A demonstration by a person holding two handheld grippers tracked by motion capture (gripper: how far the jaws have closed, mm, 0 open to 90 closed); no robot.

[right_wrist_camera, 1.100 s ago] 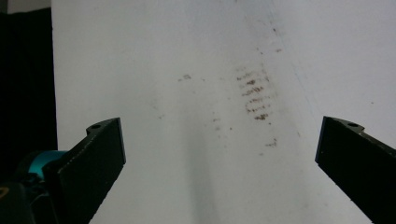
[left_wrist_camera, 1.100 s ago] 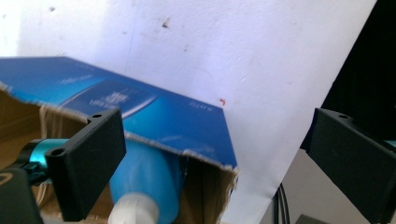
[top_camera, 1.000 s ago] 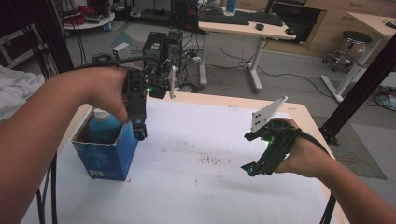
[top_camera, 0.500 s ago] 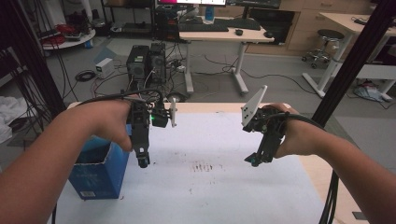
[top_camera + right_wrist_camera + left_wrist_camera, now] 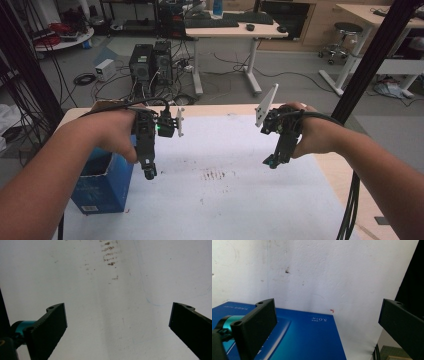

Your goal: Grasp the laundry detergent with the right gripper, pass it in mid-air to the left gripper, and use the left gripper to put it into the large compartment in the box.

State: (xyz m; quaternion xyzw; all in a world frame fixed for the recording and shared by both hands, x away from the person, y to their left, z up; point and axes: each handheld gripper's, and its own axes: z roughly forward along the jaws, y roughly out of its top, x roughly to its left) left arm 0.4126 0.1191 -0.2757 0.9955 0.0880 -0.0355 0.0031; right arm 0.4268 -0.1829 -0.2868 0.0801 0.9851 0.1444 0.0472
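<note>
My left gripper (image 5: 149,172) and right gripper (image 5: 272,162) have matt black plastic jaws. The blue box (image 5: 102,185) at near left is glossy printed cardboard. The table (image 5: 240,200) carries matt white sheeting, stained brown at centre.

The blue box (image 5: 307,340) carried one legible marking in the left gripper view: small white print reading "5.0", seen upside down, with a few further characters beside it too small to read. A line of white print along the box's far left edge was blurred. In the high view, a white label low on the blue box (image 5: 102,187) was unreadable.
</note>
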